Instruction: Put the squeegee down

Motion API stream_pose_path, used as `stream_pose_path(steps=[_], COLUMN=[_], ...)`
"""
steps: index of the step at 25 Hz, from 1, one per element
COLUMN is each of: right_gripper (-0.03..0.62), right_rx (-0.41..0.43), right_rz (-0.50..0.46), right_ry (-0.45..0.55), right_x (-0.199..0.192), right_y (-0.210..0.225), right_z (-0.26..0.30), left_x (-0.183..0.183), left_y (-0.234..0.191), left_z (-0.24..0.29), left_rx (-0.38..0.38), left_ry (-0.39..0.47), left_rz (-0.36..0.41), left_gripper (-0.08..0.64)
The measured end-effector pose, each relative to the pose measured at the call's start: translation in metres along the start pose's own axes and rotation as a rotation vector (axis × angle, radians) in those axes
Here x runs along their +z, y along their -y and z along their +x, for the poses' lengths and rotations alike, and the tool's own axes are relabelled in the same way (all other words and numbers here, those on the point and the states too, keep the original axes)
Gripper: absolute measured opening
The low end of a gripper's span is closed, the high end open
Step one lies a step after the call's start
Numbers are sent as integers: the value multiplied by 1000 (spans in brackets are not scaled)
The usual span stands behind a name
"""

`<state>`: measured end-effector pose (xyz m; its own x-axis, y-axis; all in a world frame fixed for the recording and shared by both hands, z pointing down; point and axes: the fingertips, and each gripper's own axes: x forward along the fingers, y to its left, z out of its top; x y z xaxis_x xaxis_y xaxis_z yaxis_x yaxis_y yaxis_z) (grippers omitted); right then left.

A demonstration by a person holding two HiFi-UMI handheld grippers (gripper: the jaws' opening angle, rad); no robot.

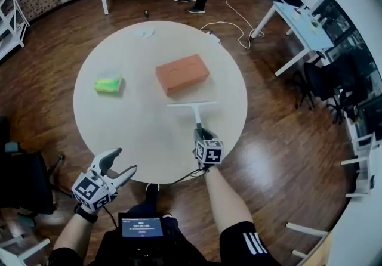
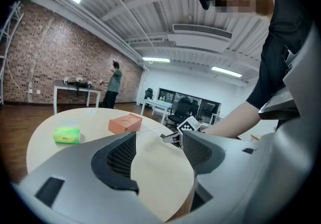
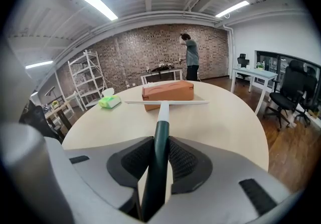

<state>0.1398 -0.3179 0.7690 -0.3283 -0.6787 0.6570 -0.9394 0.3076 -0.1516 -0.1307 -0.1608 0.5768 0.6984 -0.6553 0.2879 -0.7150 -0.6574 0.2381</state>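
Currently my right gripper has its jaws clamped on the dark handle of the squeegee, whose long axis runs straight ahead over the bench, blade crosswise just before the orange box. My left gripper hangs off the near edge, jaws wide, empty.

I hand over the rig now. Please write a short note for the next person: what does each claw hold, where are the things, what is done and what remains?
Right claw: shut on the dark handle of the squeegee.
Left claw: open and empty, off the near edge of the round table.
Things: the squeegee blade lies crosswise over the table, just in front of the orange box; whether it touches the top I cannot tell. A green pack sits further left.
Done: squeegee brought over the table.
Left: lower it flat on a bare part, open the right claw, draw back.
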Motion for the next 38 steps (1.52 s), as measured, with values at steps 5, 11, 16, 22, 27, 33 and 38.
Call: stream_pose_path(steps=[5,11,16,22,27,33,38], right_gripper=[110,110,110,110,112,129,143], right_rx=[-21,-49,-68,-77,-66,-52,-37], right_rz=[7,-30,-63,-48,-22,8,6], right_ry=[-38,-84,-103,-120,-119,-105,-64], right_x=[-12,-28,-38,-48,-51,-48,-31], right_y=[7,15,19,24,23,23,18], right_z=[27,51,60,63,65,63,56], left_x=[0,-2,-4,-6,-6,-6,-1], left_y=[-15,-26,-32,-36,-37,-36,-37], left_z=[12,23,25,22,21,19,22], left_rx=[-2,-12,-16,-11,-6,-5,-14], left_ry=[-5,-12,-20,-26,-25,-25,-10], left_rz=[-12,-20,-23,-22,-23,-27,-20], left_gripper=[295,295,295,295,295,295,295])
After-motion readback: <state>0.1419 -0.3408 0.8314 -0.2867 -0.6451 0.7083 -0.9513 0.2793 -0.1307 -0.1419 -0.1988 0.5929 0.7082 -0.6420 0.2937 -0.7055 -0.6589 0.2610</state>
